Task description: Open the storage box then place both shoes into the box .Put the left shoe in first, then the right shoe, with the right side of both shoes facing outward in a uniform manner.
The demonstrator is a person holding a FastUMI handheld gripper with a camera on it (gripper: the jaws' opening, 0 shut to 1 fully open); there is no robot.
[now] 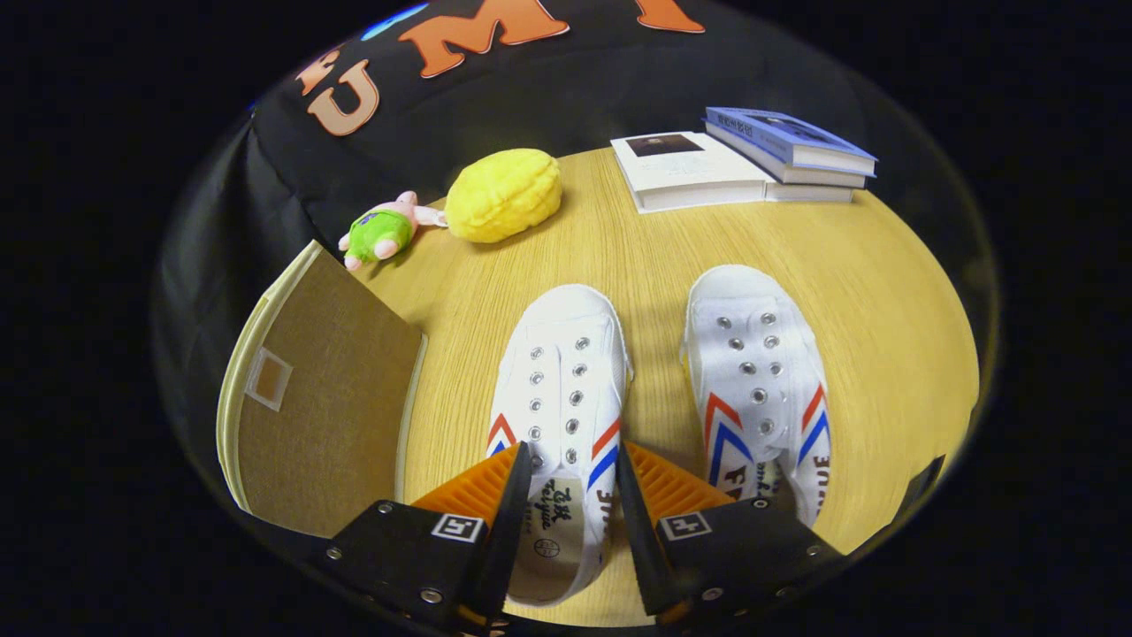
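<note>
While tool (pixel 573 460) straddles left shoe (pixel 557 389) (fingers apart, grip uncertain), two shoes, two books (pixel 743 159) lie on table (pixel 637 248).

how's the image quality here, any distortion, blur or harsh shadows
Gripper view: heavy fisheye bending, so the table edge curves; focus is sharp on the left shoe between the open gripper's fingers; lighting even, with soft shadows beside the shoes and yellow plush.

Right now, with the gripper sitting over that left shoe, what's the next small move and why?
Probably close the gripper on the left shoe. Its fingers straddle the shoe's heel opening, one at each side, and look not yet pressed in. The storage box beside it seems already open, with its lid raised, and the left shoe goes in first, so gripping it looks like the natural step.
</note>
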